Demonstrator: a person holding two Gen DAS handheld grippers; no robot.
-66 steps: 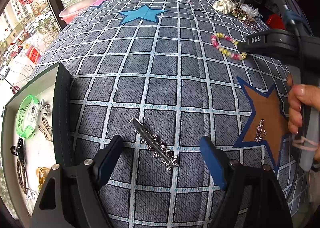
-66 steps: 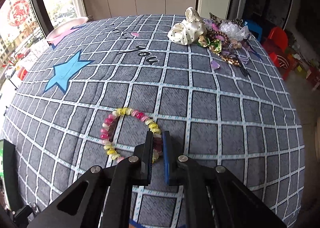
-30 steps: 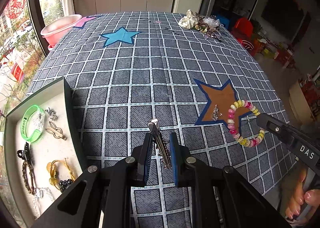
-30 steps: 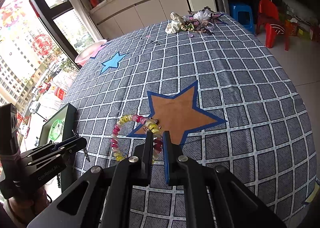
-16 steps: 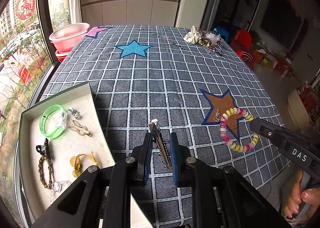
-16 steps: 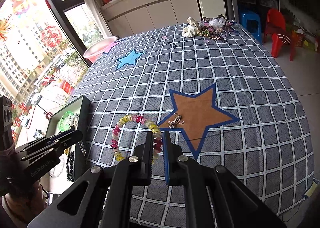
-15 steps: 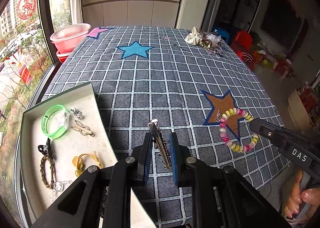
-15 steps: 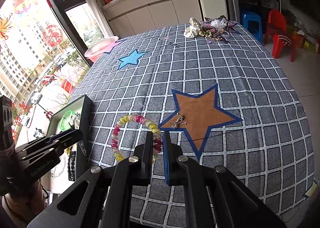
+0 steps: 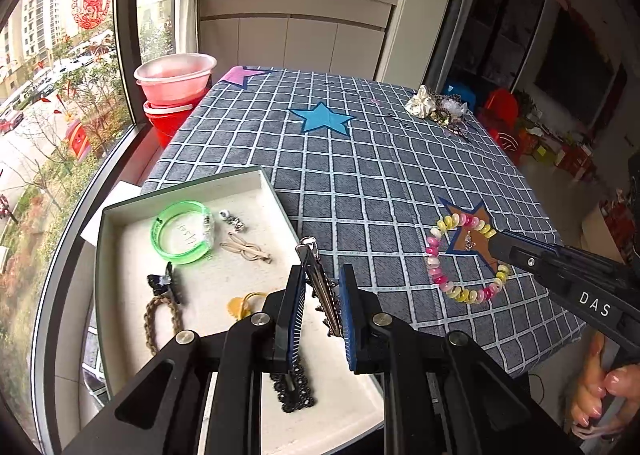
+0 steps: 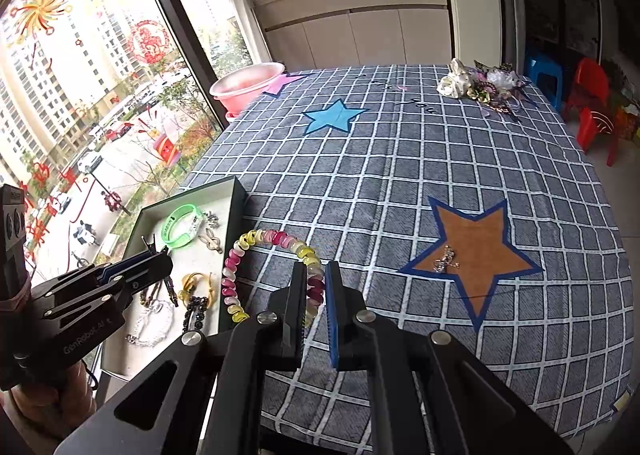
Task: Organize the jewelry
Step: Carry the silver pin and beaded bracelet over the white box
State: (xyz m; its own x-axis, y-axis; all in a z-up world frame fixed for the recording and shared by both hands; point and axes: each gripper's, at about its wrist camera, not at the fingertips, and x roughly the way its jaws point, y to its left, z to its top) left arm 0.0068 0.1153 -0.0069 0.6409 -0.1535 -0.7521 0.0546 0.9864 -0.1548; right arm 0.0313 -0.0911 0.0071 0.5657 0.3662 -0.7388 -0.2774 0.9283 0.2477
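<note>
The left hand-held gripper [image 9: 322, 301] is clamped on a silver hair clip [image 9: 318, 285], held above the tray [image 9: 256, 177] at the table's [image 9: 360, 159] edge. The right hand-held gripper [image 10: 314, 305] pinches a beaded bracelet [image 10: 240, 255] in the air just beside the tray.

Tabletop [image 10: 400, 159]: broad checked cloth bare through the middle, open to passage. Far right corner: heap of hair accessories [image 10: 480, 87]. Brown star patch: one small silver charm [image 10: 444, 259]. Left edge: tray [image 9: 272, 191], raised rim, floor crowded with a green bangle [image 9: 180, 233], clips and ties; bare patch mid-tray
</note>
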